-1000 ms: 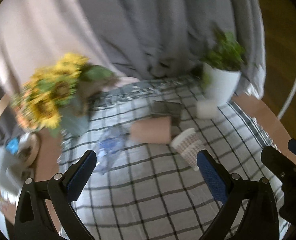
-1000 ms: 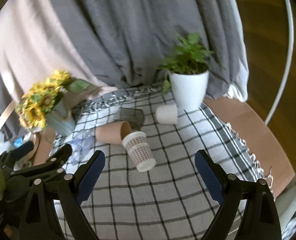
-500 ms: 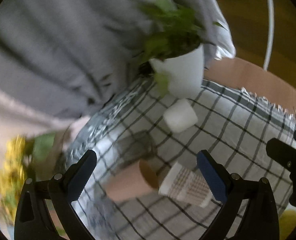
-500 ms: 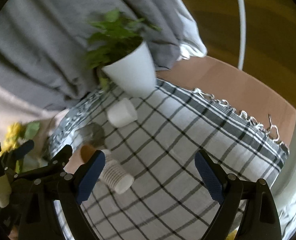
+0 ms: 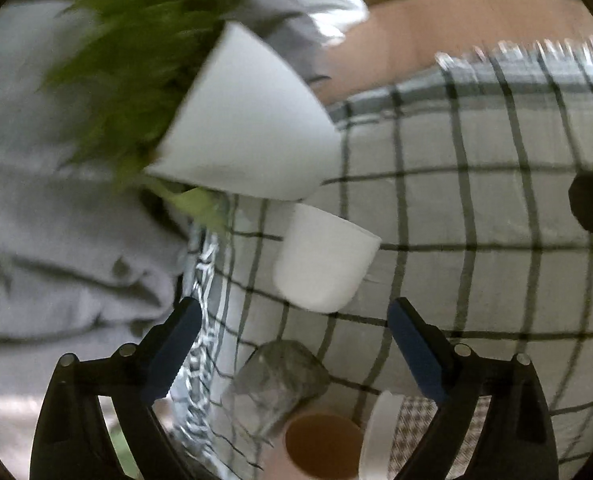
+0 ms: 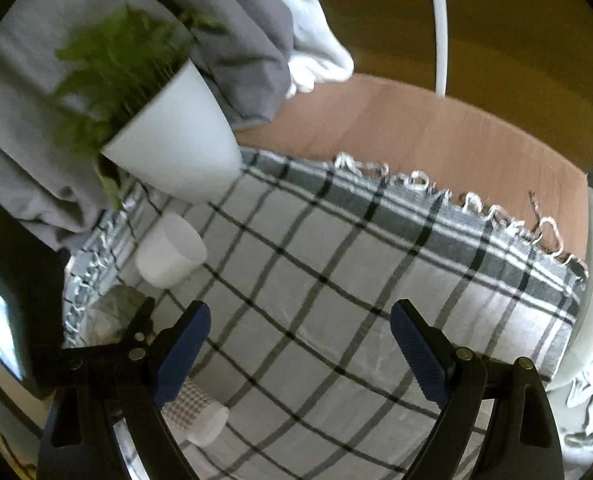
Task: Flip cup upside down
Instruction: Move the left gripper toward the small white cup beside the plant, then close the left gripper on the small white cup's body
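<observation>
A grey curtain hangs behind the wooden bench, which carries a checked cloth with a fringed edge. At the back of the cloth stands a white plant pot holding a blurred green plant; both views are rolled, so everything in them looks tilted. Just in front of the pot, apart from it, a plain white cup sits on the cloth; I cannot tell which end is up. Nearer the left wrist camera a crumpled grey clear thing lies beside a brown cup on its side, open mouth toward the lens, and touching that is a patterned paper cup, also on its side. The left gripper is spread wide and holds nothing, above these cups. The right gripper is likewise spread and bare over open cloth, the patterned cup's white rim showing behind its left finger.
</observation>
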{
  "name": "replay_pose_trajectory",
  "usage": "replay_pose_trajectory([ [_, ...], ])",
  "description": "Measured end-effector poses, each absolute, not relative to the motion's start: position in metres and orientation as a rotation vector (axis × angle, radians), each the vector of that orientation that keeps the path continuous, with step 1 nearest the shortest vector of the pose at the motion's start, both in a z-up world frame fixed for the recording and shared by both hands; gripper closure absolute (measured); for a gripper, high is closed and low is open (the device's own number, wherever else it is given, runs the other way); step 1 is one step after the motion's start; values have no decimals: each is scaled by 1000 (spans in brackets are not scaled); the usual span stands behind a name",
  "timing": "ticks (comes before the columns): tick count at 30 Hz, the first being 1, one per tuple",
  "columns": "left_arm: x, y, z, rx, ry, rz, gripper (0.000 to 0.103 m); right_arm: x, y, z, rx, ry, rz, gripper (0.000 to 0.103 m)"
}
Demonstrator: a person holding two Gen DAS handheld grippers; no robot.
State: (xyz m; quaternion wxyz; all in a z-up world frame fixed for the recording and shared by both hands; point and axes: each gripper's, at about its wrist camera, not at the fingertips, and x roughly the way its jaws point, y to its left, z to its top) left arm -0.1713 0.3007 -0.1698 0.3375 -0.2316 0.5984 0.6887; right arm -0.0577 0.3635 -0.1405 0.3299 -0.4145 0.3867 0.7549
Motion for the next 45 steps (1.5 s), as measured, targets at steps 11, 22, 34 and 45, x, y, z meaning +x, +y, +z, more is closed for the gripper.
replay_pose_trajectory([
  [11,-191,327,-198,-588,1615,1684,12,-71,381,-168,-1151,1051,1903,12],
  [22,-213,349,-220,-671,1604,1601,18,-74,399,-181,-1145,1064,1851,12],
  [34,-226,354,-222,-701,1575,1624,29,-72,404,-178,-1125,1035,1850,12],
  [45,-220,345,-173,-695,1459,1753,32,-59,406,-154,-1087,1006,1897,12],
])
